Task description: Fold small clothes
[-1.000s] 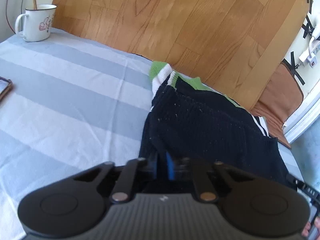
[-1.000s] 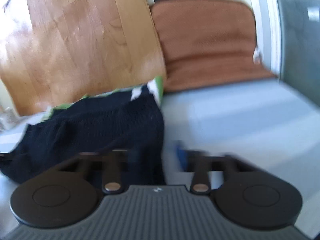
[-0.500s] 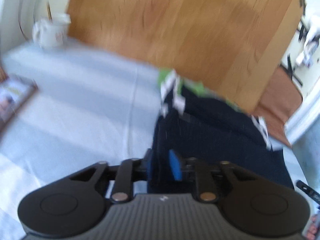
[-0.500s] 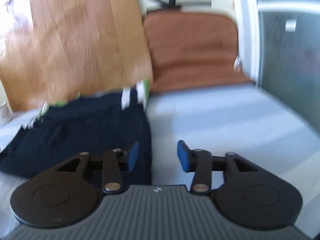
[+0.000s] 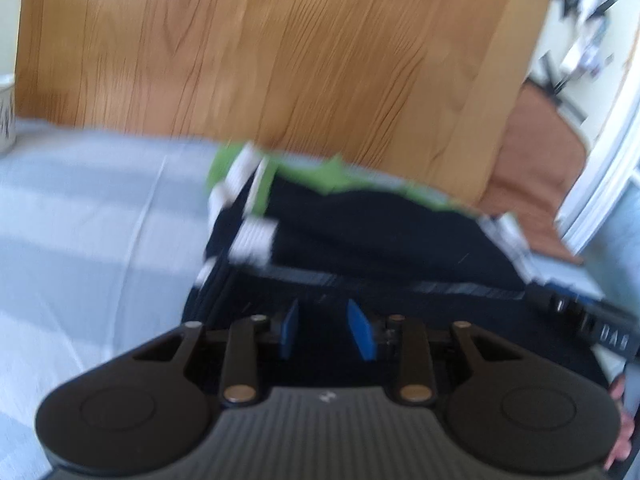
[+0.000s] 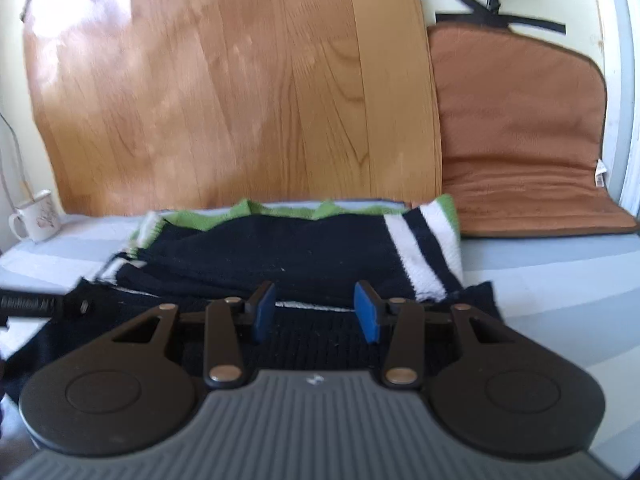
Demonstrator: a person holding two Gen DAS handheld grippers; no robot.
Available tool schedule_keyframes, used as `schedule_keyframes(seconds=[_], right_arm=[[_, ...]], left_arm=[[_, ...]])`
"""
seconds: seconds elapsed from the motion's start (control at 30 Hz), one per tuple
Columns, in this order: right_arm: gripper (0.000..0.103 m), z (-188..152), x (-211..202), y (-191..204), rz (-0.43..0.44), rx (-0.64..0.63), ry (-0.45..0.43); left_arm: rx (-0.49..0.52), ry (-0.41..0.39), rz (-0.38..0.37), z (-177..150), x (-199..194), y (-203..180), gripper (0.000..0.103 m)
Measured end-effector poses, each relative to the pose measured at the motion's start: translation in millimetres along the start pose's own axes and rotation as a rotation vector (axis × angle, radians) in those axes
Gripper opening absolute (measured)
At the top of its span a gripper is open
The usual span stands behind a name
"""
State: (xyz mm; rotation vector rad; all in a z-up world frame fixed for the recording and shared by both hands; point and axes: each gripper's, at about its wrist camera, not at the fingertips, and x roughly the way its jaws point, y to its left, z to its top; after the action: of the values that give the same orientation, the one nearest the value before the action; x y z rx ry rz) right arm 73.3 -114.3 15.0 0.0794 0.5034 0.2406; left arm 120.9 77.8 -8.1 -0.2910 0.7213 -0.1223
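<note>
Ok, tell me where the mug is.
In the right wrist view the mug stands at the far left on the striped cloth, against the wooden board, left of the black sweater.

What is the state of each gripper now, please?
Left gripper: open, jaws just opening, over the black sweater, holding nothing.
Right gripper: open, holding nothing.

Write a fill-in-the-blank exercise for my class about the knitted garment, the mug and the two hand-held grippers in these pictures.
1. The knitted garment is mostly ____ with white stripes and a green edge.
2. It lies on a striped bedsheet in front of a ____ board.
3. In the right wrist view the white mug stands to the garment's ____.
4. The blue pads of the right hand-held gripper and the left hand-held gripper stand ____.

Missing words: black; wooden; left; apart
</note>
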Motion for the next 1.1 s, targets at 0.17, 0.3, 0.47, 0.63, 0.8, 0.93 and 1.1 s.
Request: schedule_keyframes(seconds=[0.17, 0.3, 0.47, 0.63, 0.8, 0.93, 1.1], right_arm=[[0.046, -14.5, 16.0, -15.1, -0.070, 0.047, 0.051], [0.046, -15.2, 12.6, -29.6, -0.057, 0.146, 0.029], [0.046, -15.9, 10.9, -29.8, -0.077, 0.163, 0.023], [0.046, -15.9, 11.1, -27.5, -0.120, 0.165, 0.020], [0.046, -15.3, 10.6, -27.3, -0.128, 0.163, 0.023], [0.046, -15.0, 10.8, -27.0, -0.130, 0.161, 0.024], [0.045, -15.9, 9.5, -26.1, -0.142, 0.163, 0.018]], left_arm=[[0.084, -0.045, 0.035, -9.9, -0.3, -8.4, 0.030], [0.172, -0.064, 0.073, -15.7, 1.9, -24.1, 0.041], [0.183, -0.065, 0.080, -14.0, 1.3, -27.5, 0.043], [0.181, -0.065, 0.076, -13.6, 1.8, -27.9, 0.045], [0.170, -0.060, 0.073, -13.1, 1.5, -28.0, 0.047], [0.146, -0.055, 0.055, -11.8, 0.8, -24.9, 0.049], [0.167, -0.061, 0.068, -14.0, 1.6, -28.3, 0.049]])
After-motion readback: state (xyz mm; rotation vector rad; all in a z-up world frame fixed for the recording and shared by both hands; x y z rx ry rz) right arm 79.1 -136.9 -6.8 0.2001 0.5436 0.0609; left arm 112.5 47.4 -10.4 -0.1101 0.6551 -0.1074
